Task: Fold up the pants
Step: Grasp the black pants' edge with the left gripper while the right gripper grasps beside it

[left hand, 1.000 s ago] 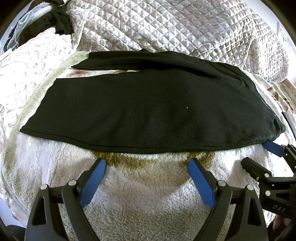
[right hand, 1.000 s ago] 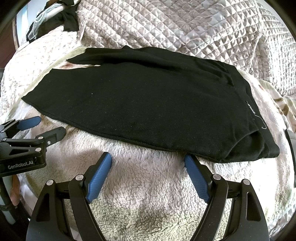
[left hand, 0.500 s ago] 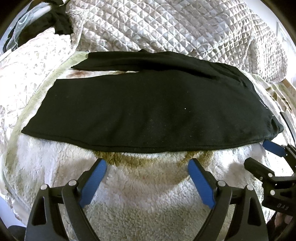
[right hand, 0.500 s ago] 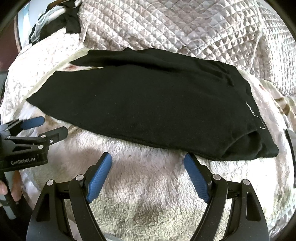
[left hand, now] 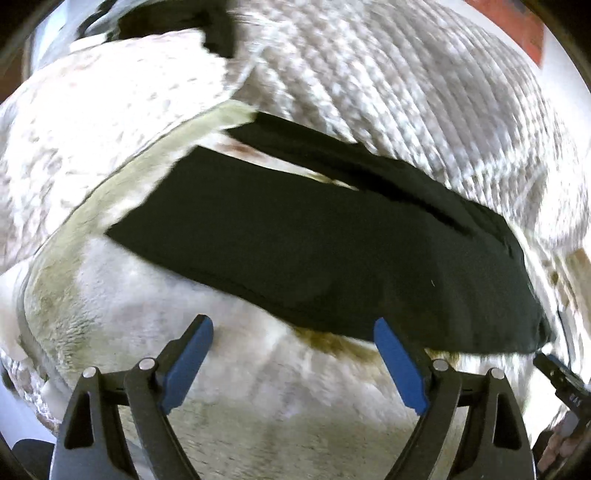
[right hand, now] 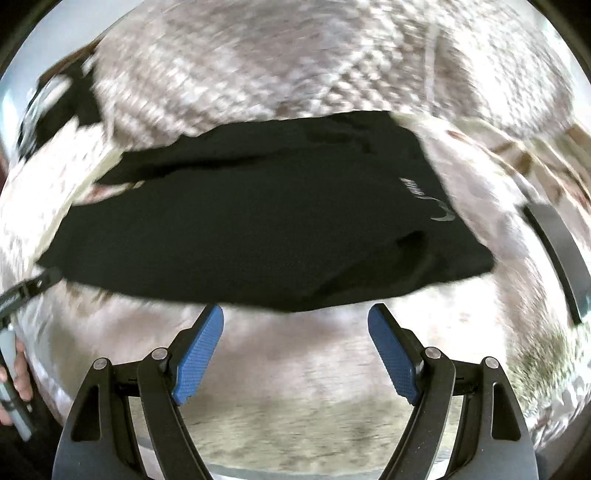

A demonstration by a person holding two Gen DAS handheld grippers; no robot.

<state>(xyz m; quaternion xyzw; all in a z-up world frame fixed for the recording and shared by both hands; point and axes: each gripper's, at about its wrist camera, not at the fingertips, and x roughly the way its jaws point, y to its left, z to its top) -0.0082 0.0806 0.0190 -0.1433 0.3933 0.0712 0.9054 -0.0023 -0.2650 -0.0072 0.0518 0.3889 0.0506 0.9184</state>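
Black pants (left hand: 314,251) lie flat on a fleecy white blanket (left hand: 258,387), one leg folded over the other, cuffs to the left and waist to the right. A small white logo (right hand: 424,199) shows near the waist. My left gripper (left hand: 293,354) is open just short of the pants' near edge, nothing between its blue pads. My right gripper (right hand: 295,347) is also open, its tips at the near hem by the waist end (right hand: 295,236), holding nothing. Both views are blurred by motion. The other gripper's tip shows at each view's edge.
A quilted grey-white bedspread (left hand: 388,81) rises behind the pants. Dark clothing (left hand: 173,22) lies at the far left corner. A dark strap-like object (right hand: 557,251) lies on the right of the blanket. A hand (right hand: 18,373) holds the left gripper's handle.
Both grippers have swung quickly; the views are now tilted and blurred. The right gripper has come up to the pants' near hem. Both stay open and the pants have not moved.
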